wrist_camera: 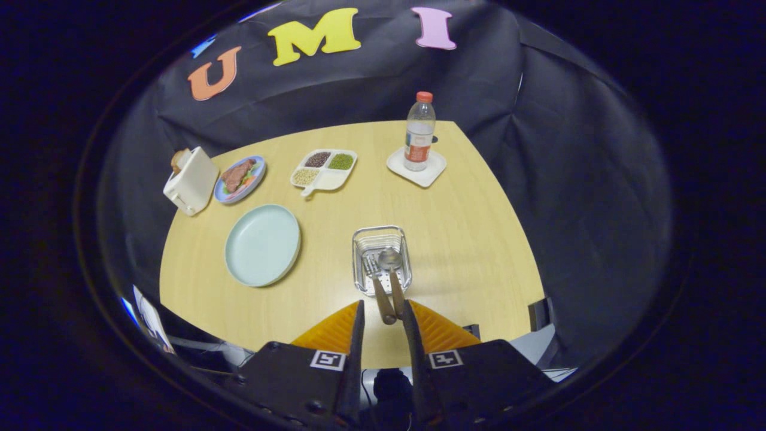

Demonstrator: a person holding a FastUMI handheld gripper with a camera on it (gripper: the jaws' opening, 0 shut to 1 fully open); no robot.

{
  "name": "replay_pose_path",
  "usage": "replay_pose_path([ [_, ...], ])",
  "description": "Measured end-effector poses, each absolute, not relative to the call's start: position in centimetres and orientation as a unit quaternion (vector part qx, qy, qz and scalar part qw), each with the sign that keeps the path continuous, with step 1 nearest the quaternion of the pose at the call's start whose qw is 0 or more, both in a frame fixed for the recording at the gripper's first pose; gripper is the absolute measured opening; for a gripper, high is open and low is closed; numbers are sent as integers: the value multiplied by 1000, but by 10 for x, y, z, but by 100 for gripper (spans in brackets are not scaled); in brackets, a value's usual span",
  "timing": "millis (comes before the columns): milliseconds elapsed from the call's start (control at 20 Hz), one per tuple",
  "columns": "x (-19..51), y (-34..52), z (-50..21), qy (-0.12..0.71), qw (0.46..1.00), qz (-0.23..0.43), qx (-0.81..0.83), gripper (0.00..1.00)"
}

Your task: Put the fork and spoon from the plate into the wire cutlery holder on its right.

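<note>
From the camera riding on the tongs [383,311], we look down over a pale wooden tabletop [467,239]. Just ahead of the fingers stands the wire cutlery holder [381,258], and both task pieces are in it: the fork [372,268] with its tines deep inside and the spoon [390,258] with its bowl beside them. Their two handles lean back over the holder's near rim, toward us. The fork's handle end reaches into the narrow gap between the fingertips, while the spoon's handle ends just ahead of them. The fingers stand close together with only that slim gap, yet we cannot tell whether either one presses on a handle, so whether the tongs grip anything stays unclear.

Left of the holder, well apart from it, lies the round light-blue plate [262,244], bare. Farther back we see a cream toaster [191,181] with bread in its slot, a small blue plate of food [240,178] just beside it, a divided dish of beans [324,169], and a water bottle [419,131] upright on a white square coaster [417,167].
</note>
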State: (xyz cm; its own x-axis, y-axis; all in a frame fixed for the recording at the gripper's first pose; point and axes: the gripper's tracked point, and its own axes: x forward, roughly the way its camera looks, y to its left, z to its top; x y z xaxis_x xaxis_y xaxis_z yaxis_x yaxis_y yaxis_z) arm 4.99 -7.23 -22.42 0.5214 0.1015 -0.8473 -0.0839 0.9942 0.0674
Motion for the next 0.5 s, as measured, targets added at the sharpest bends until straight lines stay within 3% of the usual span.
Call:
replay_pose_path([
  [100, 50, -66, -219, 483, 874, 51, 7, 46],
  [250, 49, -50, -206, 473, 879, 52, 10, 52],
  [500, 46, -13, -180, 440, 895, 70, 11, 80],
])
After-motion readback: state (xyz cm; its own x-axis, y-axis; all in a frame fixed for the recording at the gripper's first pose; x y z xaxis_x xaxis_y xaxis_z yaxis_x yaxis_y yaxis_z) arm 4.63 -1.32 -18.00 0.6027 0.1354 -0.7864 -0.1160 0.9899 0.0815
